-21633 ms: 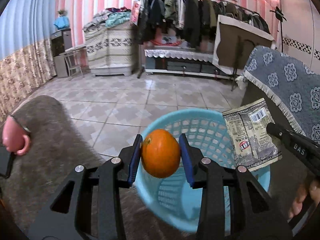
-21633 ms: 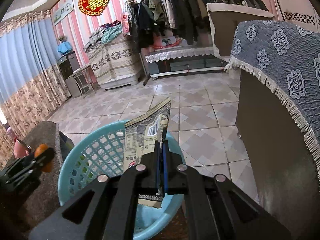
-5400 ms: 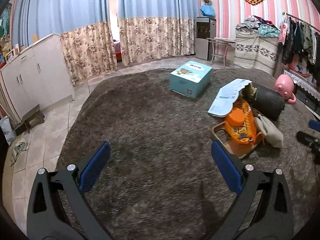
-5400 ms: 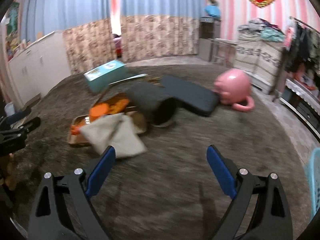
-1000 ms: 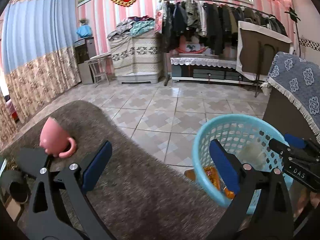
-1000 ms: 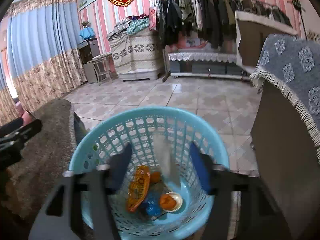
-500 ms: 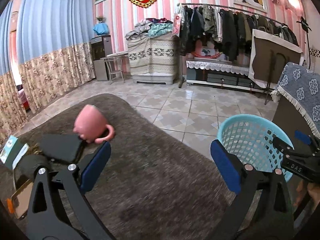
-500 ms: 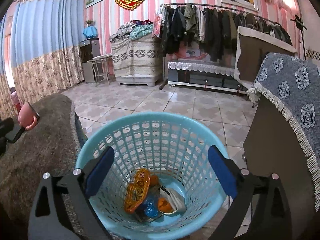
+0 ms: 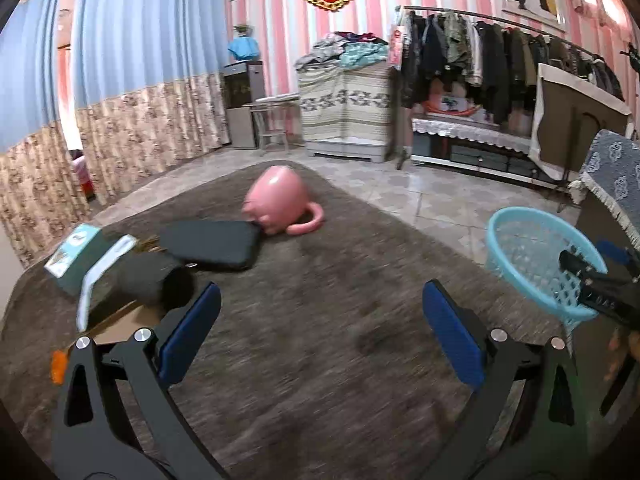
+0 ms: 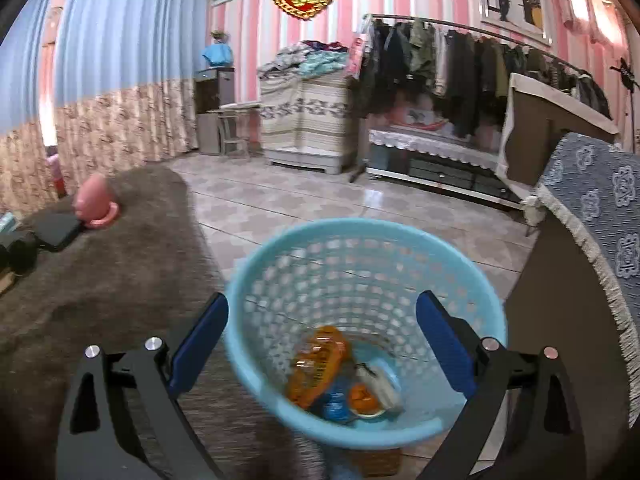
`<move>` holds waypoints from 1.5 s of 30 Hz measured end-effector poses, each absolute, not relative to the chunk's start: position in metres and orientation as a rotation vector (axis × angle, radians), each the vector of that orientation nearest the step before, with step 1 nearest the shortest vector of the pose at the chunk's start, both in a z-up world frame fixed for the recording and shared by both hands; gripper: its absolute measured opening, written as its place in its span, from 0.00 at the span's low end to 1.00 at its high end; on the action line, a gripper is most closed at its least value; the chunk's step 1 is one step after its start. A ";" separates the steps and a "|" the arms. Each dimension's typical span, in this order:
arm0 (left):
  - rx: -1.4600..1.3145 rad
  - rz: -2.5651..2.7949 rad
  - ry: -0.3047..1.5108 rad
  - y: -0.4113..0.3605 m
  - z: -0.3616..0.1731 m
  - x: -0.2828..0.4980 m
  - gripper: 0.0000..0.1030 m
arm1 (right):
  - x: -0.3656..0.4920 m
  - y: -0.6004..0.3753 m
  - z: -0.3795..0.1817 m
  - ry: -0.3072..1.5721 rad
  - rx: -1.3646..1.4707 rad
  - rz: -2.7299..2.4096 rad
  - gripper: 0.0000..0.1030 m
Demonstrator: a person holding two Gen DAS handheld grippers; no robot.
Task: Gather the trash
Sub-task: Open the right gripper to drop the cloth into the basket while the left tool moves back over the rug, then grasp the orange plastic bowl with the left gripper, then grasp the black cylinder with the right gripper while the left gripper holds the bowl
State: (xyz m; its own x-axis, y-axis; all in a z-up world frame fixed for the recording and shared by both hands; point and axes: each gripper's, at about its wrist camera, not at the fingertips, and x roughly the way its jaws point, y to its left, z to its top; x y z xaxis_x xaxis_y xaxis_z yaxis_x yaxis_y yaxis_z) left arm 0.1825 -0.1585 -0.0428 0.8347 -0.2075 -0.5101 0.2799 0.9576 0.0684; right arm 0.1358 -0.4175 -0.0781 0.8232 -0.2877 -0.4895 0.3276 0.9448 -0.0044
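Fingers [image 10: 444, 344] of the right gripper [image 10: 322, 340] stand wide apart and empty above the light blue basket [image 10: 280, 248], which holds an orange wrapper [image 10: 318, 364], an orange fruit [image 10: 362, 398], a blue scrap [image 10: 334, 404] and a pale wad [image 10: 380, 384]; the left gripper [image 9: 320, 334], also spread and empty, hovers over the brown-covered bench [image 9: 320, 280], where a pink mug [image 9: 278, 200] lies on its side at the far end
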 end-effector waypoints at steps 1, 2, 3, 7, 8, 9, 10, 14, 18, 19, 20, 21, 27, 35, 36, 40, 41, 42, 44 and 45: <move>0.143 -0.248 0.520 -0.151 -0.043 0.180 0.95 | 0.136 -0.410 -0.076 0.503 0.079 -0.306 0.90; 0.143 -0.237 0.518 -0.143 -0.043 0.178 0.95 | 0.137 -0.405 -0.075 0.501 0.075 -0.292 0.90; 0.146 -0.219 0.518 -0.132 -0.044 0.176 0.95 | 0.138 -0.398 -0.074 0.501 0.066 -0.274 0.90; 0.165 -0.134 0.529 -0.090 -0.049 0.174 0.95 | 0.141 -0.377 -0.075 0.503 0.037 -0.215 0.90; 0.163 -0.111 0.536 -0.079 -0.051 0.174 0.95 | 0.142 -0.370 -0.076 0.508 0.025 -0.202 0.90; 0.155 -0.086 0.547 -0.064 -0.054 0.176 0.95 | 0.143 -0.364 -0.078 0.512 0.019 -0.196 0.90; 0.143 -0.062 0.561 -0.049 -0.057 0.179 0.95 | 0.143 -0.360 -0.079 0.515 0.016 -0.190 0.90; 0.120 0.033 0.601 0.002 -0.065 0.188 0.95 | 0.147 -0.342 -0.084 0.540 0.025 -0.147 0.90; 0.075 0.121 0.650 0.059 -0.075 0.196 0.95 | 0.153 -0.328 -0.087 0.560 0.045 -0.105 0.90; 0.059 0.139 0.670 0.072 -0.079 0.199 0.95 | 0.155 -0.322 -0.088 0.565 0.040 -0.096 0.90; 0.040 0.156 0.702 0.086 -0.085 0.205 0.95 | 0.157 -0.317 -0.088 0.569 0.033 -0.091 0.90; 0.026 0.163 0.727 0.095 -0.089 0.209 0.95 | 0.158 -0.311 -0.089 0.573 0.023 -0.086 0.90; -0.131 0.142 0.833 0.132 -0.104 0.235 0.89 | 0.165 -0.281 -0.088 0.584 0.005 -0.036 0.90; -0.114 0.047 0.826 0.120 -0.110 0.236 0.42 | 0.190 -0.233 -0.080 0.581 -0.017 0.036 0.90; -0.114 0.045 0.821 0.119 -0.110 0.235 0.38 | 0.193 -0.224 -0.079 0.580 -0.026 0.049 0.90; -0.121 0.075 0.778 0.120 -0.104 0.226 0.38 | 0.206 -0.189 -0.078 0.583 -0.081 0.101 0.90; -0.119 0.084 0.761 0.121 -0.101 0.222 0.38 | 0.209 -0.181 -0.078 0.587 -0.093 0.114 0.90; -0.111 0.097 0.738 0.122 -0.097 0.219 0.38 | 0.214 -0.170 -0.079 0.592 -0.107 0.131 0.90; -0.060 0.148 0.680 0.124 -0.087 0.218 0.38 | 0.222 -0.154 -0.079 0.598 -0.127 0.160 0.90; -0.041 0.169 0.661 0.126 -0.083 0.220 0.38 | 0.226 -0.146 -0.079 0.603 -0.134 0.173 0.90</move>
